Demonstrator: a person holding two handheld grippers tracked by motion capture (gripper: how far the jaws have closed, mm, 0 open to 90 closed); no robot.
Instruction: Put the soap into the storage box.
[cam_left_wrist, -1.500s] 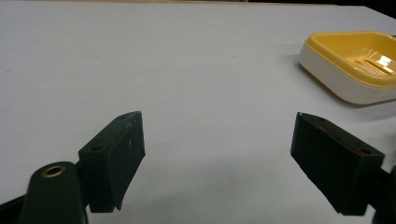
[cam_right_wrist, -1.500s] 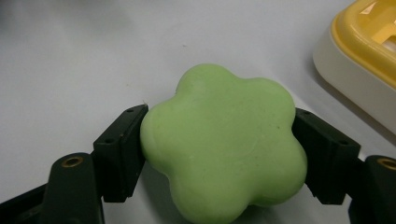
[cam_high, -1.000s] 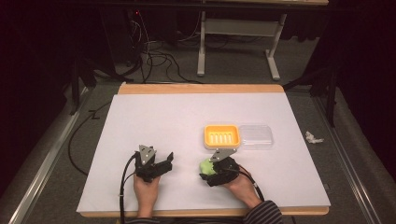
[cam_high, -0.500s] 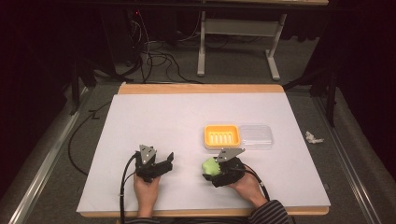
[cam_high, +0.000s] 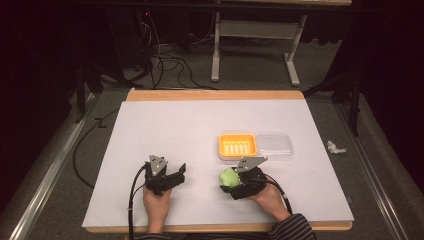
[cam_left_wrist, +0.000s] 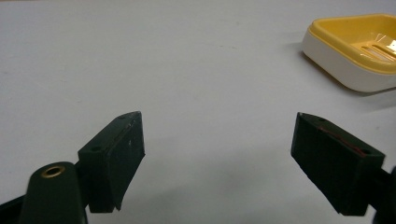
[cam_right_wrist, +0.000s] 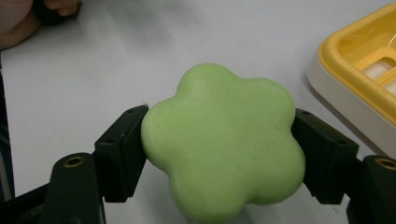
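Observation:
A green flower-shaped soap (cam_right_wrist: 224, 144) sits squeezed between the two black jaws of my right gripper (cam_right_wrist: 219, 154), which is shut on it. From above, the soap (cam_high: 229, 177) and right gripper (cam_high: 231, 181) are near the table's front, just below the yellow soap dish (cam_high: 237, 146). The dish (cam_right_wrist: 359, 70) lies close at the right of the right gripper view. My left gripper (cam_high: 176, 175) rests on the white table further left. Its jaws stand wide apart with nothing between them (cam_left_wrist: 217, 158). The yellow dish (cam_left_wrist: 359, 46) lies ahead of it at the upper right.
A clear plastic lid (cam_high: 274, 146) lies against the dish's right side. The white mat (cam_high: 200, 125) covers the table, with a wooden edge (cam_high: 215, 95) at the back. A crumpled scrap (cam_high: 335, 147) lies on the floor to the right.
My right gripper has shifted slightly to the right and back with the green soap in it. The left gripper has stayed where it was.

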